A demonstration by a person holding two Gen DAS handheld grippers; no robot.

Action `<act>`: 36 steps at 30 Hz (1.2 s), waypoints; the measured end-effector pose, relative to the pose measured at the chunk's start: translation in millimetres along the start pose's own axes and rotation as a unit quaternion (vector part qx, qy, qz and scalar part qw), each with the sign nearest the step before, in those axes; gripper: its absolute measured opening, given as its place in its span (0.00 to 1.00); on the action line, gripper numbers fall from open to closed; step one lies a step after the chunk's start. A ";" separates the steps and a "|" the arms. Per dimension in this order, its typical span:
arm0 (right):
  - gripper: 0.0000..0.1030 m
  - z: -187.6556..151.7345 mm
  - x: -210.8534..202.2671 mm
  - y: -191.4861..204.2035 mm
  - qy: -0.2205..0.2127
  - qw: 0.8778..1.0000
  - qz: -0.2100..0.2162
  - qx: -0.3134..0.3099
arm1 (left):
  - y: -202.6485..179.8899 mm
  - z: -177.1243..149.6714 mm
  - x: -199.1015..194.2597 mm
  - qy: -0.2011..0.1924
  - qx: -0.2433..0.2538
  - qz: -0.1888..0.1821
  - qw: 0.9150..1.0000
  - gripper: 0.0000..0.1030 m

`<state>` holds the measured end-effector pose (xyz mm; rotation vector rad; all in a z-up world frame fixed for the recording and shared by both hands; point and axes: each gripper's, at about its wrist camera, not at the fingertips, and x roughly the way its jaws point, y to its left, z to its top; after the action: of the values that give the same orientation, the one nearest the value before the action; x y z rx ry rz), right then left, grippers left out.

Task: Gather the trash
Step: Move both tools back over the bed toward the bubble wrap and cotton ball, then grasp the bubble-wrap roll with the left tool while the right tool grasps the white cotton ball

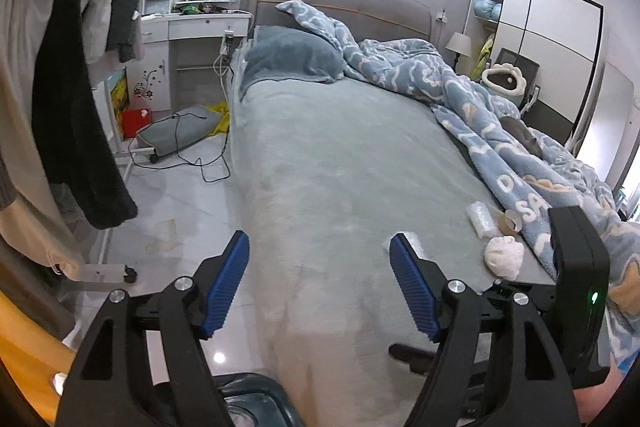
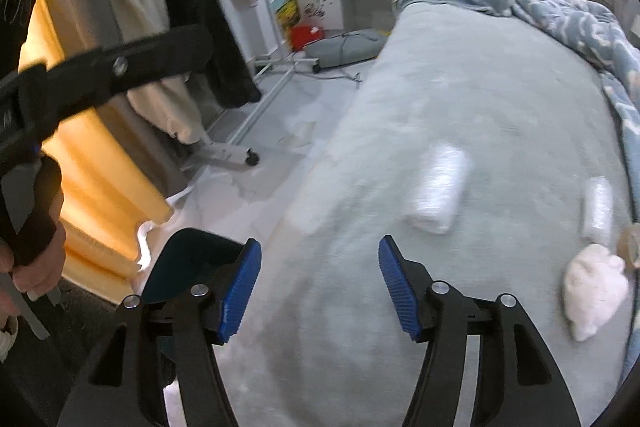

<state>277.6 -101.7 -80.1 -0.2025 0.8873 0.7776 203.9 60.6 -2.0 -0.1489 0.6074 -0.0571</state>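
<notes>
Scanning left to right from the right gripper [image 2: 320, 287]: a dark bin [image 2: 192, 259] sits low on the floor just beside its left finger, at the edge of the bed [image 2: 460, 75]. Jaws stand well apart, nothing between the blue pads. Straight ahead, bare grey sheet. Ahead and slightly right lies a bubble-wrap roll [image 2: 440, 187], long axis running away from the gripper, roughly in line with the fingers. Further right, a second, thinner wrapped roll [image 2: 598, 209], also lengthwise. Near it, close to the right finger's side, a crumpled white wad [image 2: 592, 287]; a cardboard tube end [image 2: 630, 247] shows at the frame edge.

Left gripper [image 1: 318, 283]: jaws likewise wide, empty. From it all the trash lies to the right: a roll [image 1: 482, 219], the tube [image 1: 512, 221], the wad [image 1: 504, 258], each beside the rumpled blue duvet [image 1: 520, 147].

Judgement: right gripper is the nearer to the trash. The large roll lies end-on, so the open jaws could straddle its width with little wrist turn. Motion blur limits detail on the rolls.
</notes>
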 end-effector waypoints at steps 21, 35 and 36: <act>0.69 -20.6 -57.9 -119.0 -0.079 0.987 -0.100 0.101 | -50.6 -3.3 86.6 0.072 0.000 -0.035 0.997 0.76; 0.70 -39.1 -57.1 -155.4 -0.062 0.982 -0.116 0.139 | -63.8 -16.1 118.2 0.122 -0.014 -0.029 0.992 0.76; 0.70 -40.0 -57.0 -156.7 -0.061 0.981 -0.118 0.140 | -65.2 -17.4 119.5 0.124 -0.013 -0.029 0.992 0.76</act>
<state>338.2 -262.0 -85.3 -0.0098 0.8288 0.4340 291.4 -17.5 -73.4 -0.1875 0.8518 -0.1258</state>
